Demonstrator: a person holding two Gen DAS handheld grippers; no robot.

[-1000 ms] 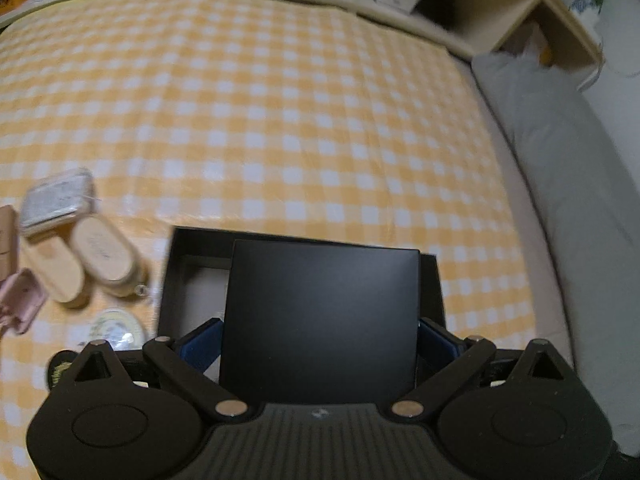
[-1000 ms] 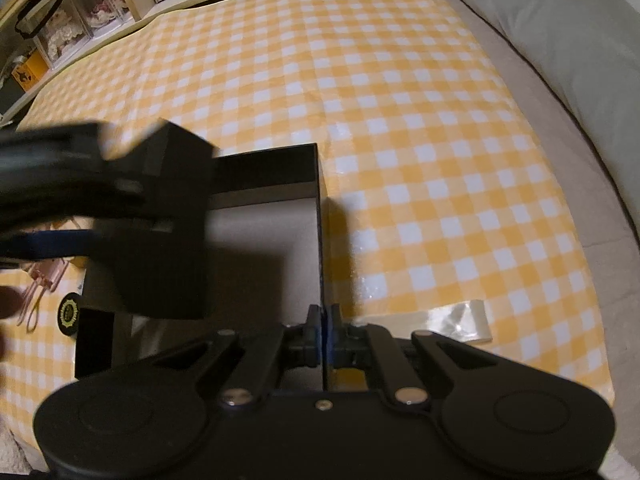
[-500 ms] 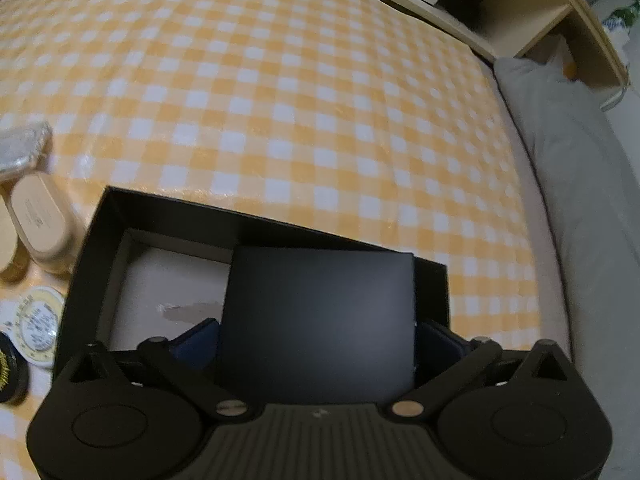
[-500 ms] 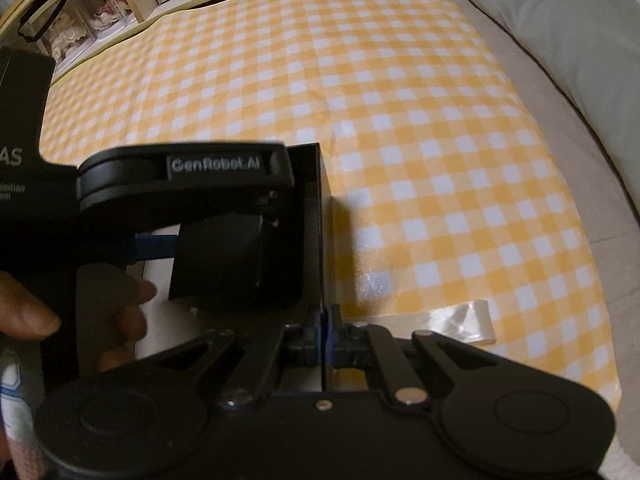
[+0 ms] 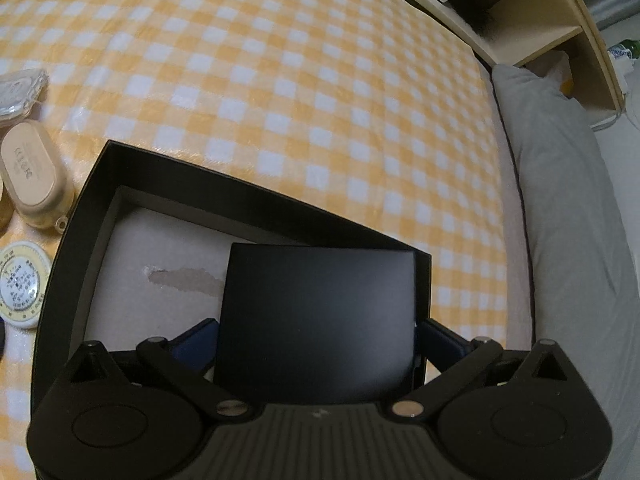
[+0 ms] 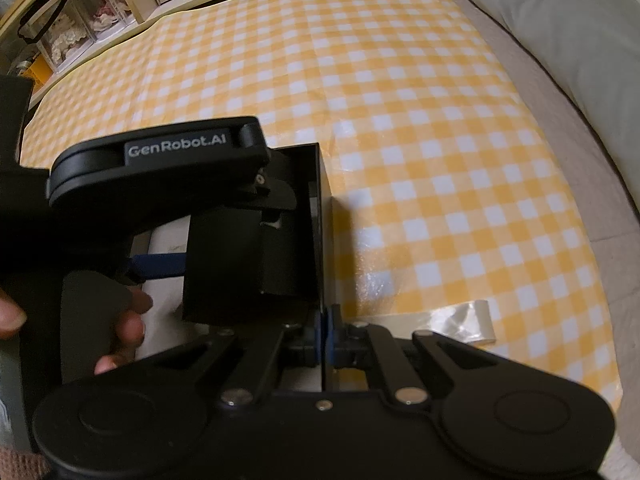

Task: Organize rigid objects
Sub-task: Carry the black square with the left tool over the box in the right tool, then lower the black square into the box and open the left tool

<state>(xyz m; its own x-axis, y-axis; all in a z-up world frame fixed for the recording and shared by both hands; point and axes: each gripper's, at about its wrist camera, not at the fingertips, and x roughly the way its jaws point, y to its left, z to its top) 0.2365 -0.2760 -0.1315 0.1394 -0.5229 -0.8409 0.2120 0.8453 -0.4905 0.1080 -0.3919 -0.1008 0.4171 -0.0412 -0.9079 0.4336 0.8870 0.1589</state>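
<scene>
black box (image 5: 316, 320) held over tray (image 5: 96, 184)

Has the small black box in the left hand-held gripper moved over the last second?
Yes. The small black box has come down into the open black tray, toward its right wall, clamped by the left hand-held gripper.

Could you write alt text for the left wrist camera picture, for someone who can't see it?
The left tongs grip a small black box inside a larger open black box on a yellow checked cloth. Beige cases and a round tin lie to the left.
</scene>
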